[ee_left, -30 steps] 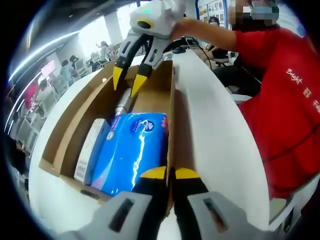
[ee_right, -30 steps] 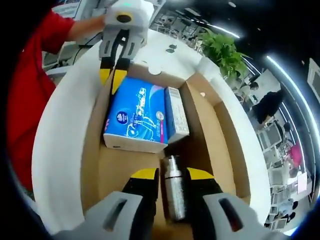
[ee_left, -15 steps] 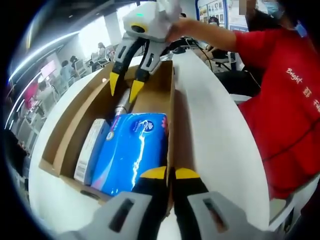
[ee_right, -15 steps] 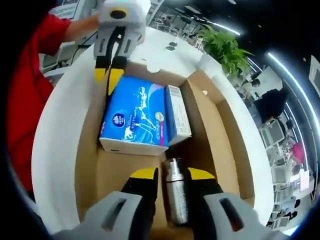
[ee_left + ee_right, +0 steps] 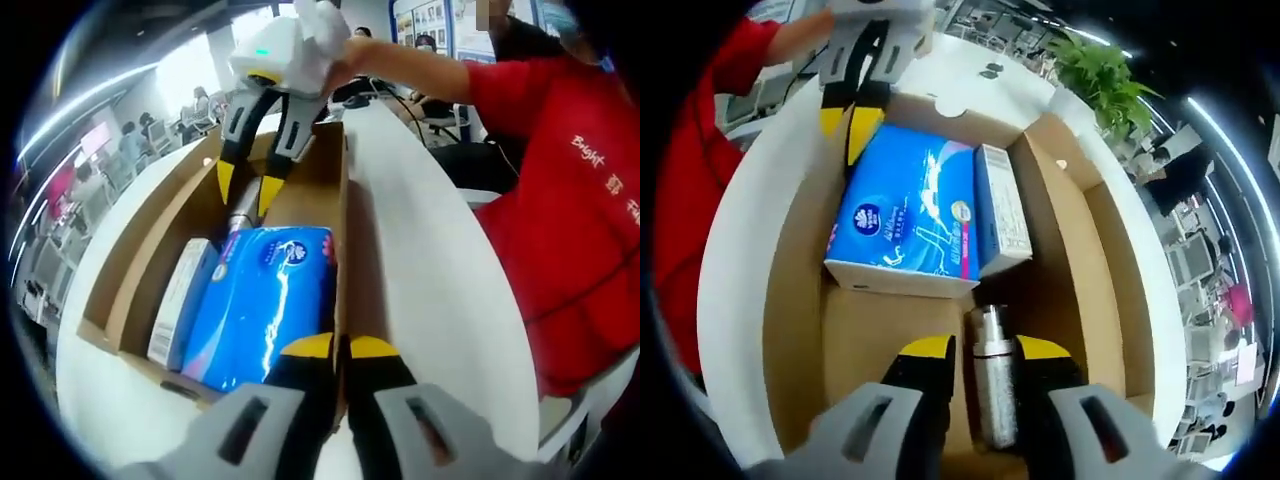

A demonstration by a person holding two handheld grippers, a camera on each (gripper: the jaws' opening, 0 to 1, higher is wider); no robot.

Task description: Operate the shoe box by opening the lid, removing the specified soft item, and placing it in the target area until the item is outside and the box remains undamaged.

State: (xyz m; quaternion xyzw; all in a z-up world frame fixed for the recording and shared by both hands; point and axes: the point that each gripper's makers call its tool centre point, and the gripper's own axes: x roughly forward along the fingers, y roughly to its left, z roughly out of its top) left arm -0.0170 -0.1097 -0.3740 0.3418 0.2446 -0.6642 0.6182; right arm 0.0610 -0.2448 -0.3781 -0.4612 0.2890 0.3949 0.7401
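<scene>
Right hand-held gripper (image 5: 971, 348) is hovering jaws apart astride the silver metal bottle (image 5: 992, 372). Just ahead, the soft blue tissue pack (image 5: 908, 213) is lying lengthwise away inside the open brown cardboard shoe box (image 5: 1092, 262). Left hand-held gripper (image 5: 339, 347), nearer the pack, is pinching shut on the box wall.

A white round table (image 5: 420, 250) carries the scene, its curved edge sweeping from six to twelve o'clock in the left gripper view. Behind it, around ten o'clock, lies a bright open office with desks, seated people (image 5: 205, 100) and long ceiling light strips (image 5: 90, 100). In the right gripper view a green potted plant (image 5: 1105, 75) stands at one o'clock, and more light strips (image 5: 1230, 125) at three.
</scene>
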